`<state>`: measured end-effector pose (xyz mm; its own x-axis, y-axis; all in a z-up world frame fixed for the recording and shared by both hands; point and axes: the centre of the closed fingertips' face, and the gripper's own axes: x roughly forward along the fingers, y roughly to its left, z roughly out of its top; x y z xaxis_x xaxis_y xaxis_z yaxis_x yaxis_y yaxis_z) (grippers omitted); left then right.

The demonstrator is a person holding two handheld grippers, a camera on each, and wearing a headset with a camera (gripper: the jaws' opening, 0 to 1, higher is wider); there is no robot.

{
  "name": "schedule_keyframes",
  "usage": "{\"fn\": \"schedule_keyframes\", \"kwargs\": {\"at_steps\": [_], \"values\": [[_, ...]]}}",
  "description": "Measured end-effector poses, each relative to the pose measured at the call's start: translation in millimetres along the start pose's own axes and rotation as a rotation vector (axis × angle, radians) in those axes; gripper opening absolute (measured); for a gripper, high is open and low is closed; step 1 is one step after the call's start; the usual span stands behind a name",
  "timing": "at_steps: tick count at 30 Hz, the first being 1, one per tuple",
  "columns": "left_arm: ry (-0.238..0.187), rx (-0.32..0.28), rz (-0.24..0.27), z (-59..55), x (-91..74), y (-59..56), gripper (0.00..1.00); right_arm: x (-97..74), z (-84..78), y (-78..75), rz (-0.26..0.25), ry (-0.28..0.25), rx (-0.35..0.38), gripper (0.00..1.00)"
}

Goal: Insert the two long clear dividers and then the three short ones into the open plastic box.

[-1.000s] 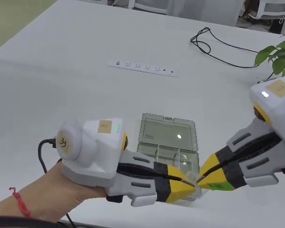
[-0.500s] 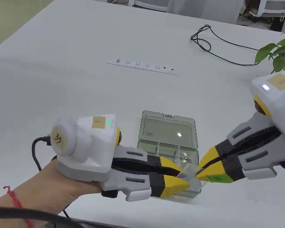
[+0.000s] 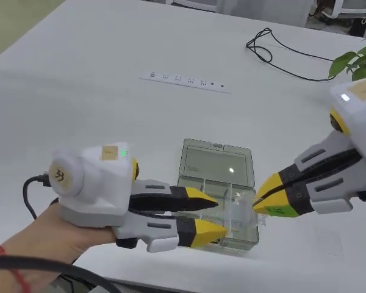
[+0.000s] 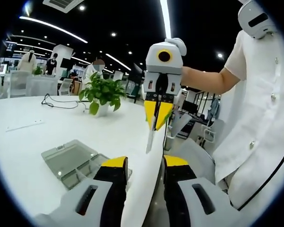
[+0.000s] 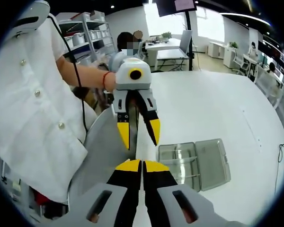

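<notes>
The open clear plastic box [image 3: 215, 163] lies on the white table, lid flat at the far side, tray with dividers at the near side. My right gripper [image 3: 260, 204] is shut on a short clear divider [image 3: 243, 211] and holds it just over the tray's right end. My left gripper [image 3: 212, 215] is open, its yellow tips over the tray's left part, a little short of the divider. From the left gripper view, its open jaws [image 4: 145, 163] face the right gripper [image 4: 157, 111], from which the divider [image 4: 151, 140] hangs. The right gripper [image 5: 142, 165] points at the open left gripper [image 5: 137, 126], with the box [image 5: 195, 163] beside it.
A white power strip [image 3: 186, 81] lies farther back on the table. A black cable [image 3: 274, 55] loops at the far right, near a green plant [image 3: 355, 62]. The table's near edge runs just below the box. A person in a white shirt [image 5: 33, 109] stands close behind the grippers.
My left gripper has opened, let go of the divider and drawn back to the left. The right gripper keeps the divider and has risen slightly over the tray.
</notes>
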<state>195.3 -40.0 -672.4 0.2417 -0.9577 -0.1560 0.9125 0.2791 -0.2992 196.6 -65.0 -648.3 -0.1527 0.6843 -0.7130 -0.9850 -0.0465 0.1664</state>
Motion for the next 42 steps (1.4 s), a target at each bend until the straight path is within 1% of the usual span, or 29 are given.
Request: {"fn": "schedule_keyframes", "kwargs": {"at_steps": [4, 6, 9, 13, 15, 19, 23, 28, 31, 34, 36, 38, 40, 42], "values": [[0.008, -0.007, 0.043, -5.2, -6.3, 8.9, 0.35, 0.7, -2.8, -12.8, -0.031, 0.002, 0.007, 0.03], [0.02, -0.005, 0.068, -9.4, -9.4, 14.2, 0.4, 2.2, -5.2, -20.0, -0.058, 0.011, 0.005, 0.03], [0.034, 0.002, 0.099, -15.1, -14.0, 21.5, 0.46, 3.5, -5.9, -28.3, -0.075, 0.006, 0.013, 0.03], [0.036, -0.002, 0.123, -18.4, -18.3, 27.6, 0.54, 7.1, -7.3, -36.9, -0.092, 0.009, 0.014, 0.03], [0.037, -0.002, 0.13, -19.5, -19.9, 29.3, 0.57, 10.3, -10.9, -42.4, -0.099, 0.015, 0.012, 0.03], [0.06, 0.008, 0.149, -27.1, -23.4, 34.8, 0.62, 16.2, -16.9, -55.0, -0.118, 0.022, 0.017, 0.03], [0.07, 0.008, 0.178, -33.4, -28.5, 41.5, 0.73, 21.8, -20.9, -64.9, -0.138, 0.028, 0.018, 0.03], [0.084, -0.01, 0.194, -40.6, -32.8, 47.1, 0.79, 31.3, -27.0, -71.3, -0.136, 0.034, 0.023, 0.03], [0.095, -0.004, 0.202, -43.7, -34.1, 49.4, 0.84, 38.7, -31.6, -73.8, -0.132, 0.044, 0.017, 0.03], [0.107, -0.003, 0.21, -46.8, -35.4, 51.5, 0.88, 45.8, -34.5, -75.3, -0.123, 0.041, 0.018, 0.03], [0.105, 0.0, 0.215, -48.3, -35.8, 53.0, 0.93, 52.2, -41.4, -80.3, -0.125, 0.044, 0.009, 0.03], [0.103, -0.001, 0.221, -49.1, -36.1, 54.7, 0.97, 55.4, -44.2, -82.4, -0.124, 0.044, 0.012, 0.03], [0.107, -0.006, 0.224, -50.5, -36.6, 55.7, 0.99, 59.9, -51.6, -88.7, -0.128, 0.046, 0.013, 0.03], [0.108, -0.011, 0.226, -51.2, -37.0, 56.1, 1.0, 61.1, -53.7, -89.6, -0.129, 0.048, 0.014, 0.03]]}}
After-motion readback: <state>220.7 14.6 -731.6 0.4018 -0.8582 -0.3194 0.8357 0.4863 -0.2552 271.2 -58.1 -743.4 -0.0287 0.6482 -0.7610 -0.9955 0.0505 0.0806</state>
